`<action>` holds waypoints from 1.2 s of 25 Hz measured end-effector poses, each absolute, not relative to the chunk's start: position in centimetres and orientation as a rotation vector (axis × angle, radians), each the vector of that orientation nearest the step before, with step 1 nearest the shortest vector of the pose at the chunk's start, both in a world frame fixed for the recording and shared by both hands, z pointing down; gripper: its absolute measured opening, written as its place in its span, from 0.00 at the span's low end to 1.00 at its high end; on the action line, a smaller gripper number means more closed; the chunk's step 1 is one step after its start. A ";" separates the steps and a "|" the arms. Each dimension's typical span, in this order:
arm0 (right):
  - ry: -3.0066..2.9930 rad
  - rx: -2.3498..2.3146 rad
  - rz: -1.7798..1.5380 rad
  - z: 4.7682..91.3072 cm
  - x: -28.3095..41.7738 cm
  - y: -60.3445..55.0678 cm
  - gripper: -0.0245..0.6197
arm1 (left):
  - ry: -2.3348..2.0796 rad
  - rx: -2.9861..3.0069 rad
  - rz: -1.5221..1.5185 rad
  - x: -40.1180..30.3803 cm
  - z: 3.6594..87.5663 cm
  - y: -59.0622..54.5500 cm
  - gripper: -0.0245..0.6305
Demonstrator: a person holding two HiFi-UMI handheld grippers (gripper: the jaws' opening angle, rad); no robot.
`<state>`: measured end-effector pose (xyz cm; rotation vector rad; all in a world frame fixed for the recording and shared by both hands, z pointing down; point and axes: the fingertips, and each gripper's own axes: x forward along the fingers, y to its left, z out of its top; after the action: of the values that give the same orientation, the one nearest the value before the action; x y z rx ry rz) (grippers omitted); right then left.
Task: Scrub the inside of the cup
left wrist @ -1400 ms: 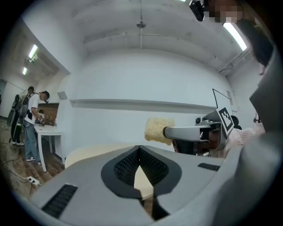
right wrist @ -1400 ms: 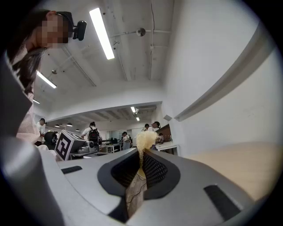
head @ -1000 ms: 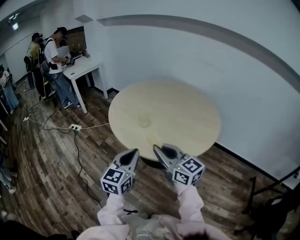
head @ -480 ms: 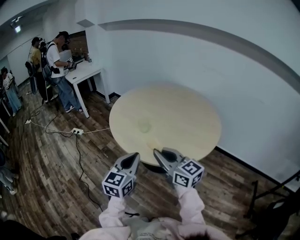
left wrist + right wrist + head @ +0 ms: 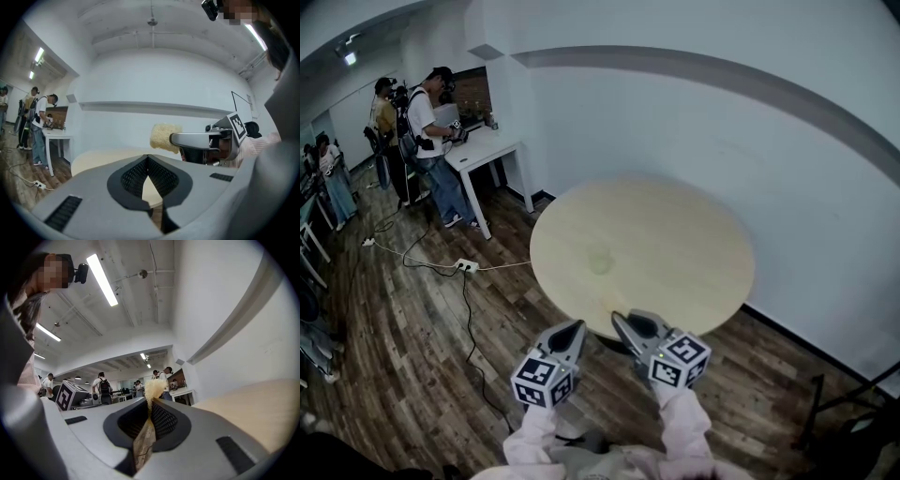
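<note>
Ceiling strip lights (image 5: pixel 104 281) supplied bright, even illumination. The white wall (image 5: pixel 703 112) was softly lit, without glare. The sponge (image 5: pixel 153 389) appeared pale and slightly fuzzy. All three views showed strong fisheye curvature, dark vignetted corners and mild softness toward the frame edges.

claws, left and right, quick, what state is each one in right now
left claw: closed, nothing in it
right claw: closed on the sponge
</note>
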<state>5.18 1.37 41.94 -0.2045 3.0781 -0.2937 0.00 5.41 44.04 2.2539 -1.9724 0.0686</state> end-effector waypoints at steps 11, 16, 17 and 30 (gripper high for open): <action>3.070 -0.217 -0.298 41.8 1.2 -1.8 0.08 | -1.979 2.245 0.053 -4.3 44.2 2.8 0.03; 3.073 -0.245 -0.296 42.3 -1.1 -3.8 0.08 | -1.956 2.268 0.051 -6.6 44.2 0.4 0.03; 3.072 -0.255 -0.299 42.3 -1.4 -4.4 0.08 | -1.947 2.274 0.057 -6.9 44.3 -0.1 0.03; 3.057 -0.387 -0.312 42.4 -4.1 -9.5 0.08 | -1.848 2.341 0.067 -9.8 45.3 -5.4 0.03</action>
<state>-4.10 -9.51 42.43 -0.3874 3.0574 -0.3119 -9.83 -5.38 45.31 2.3409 -1.8478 0.0666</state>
